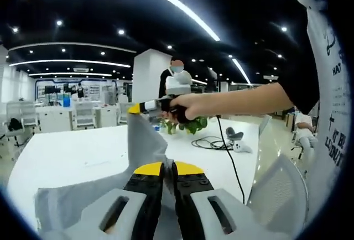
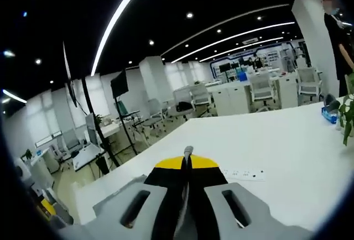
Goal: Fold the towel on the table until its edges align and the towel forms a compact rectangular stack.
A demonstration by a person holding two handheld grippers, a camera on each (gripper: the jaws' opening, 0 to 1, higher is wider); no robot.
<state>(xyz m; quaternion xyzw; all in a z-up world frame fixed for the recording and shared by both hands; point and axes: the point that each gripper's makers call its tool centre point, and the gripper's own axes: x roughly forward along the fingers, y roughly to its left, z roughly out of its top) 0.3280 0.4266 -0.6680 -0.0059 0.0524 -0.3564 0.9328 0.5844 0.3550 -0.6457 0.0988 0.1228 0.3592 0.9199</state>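
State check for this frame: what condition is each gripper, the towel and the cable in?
Left gripper: shut on the towel.
Right gripper: shut on the towel, a sliver of cloth between its tips.
Towel: grey, lifted off the white table, pulled up to a peak.
Black cable: loosely coiled on the table.

The soft cloth towel (image 1: 145, 140) is plain pale grey, lying on a glossy white counter (image 1: 72, 157). Both grippers' fingers (image 1: 148, 169) are black with yellow tips.
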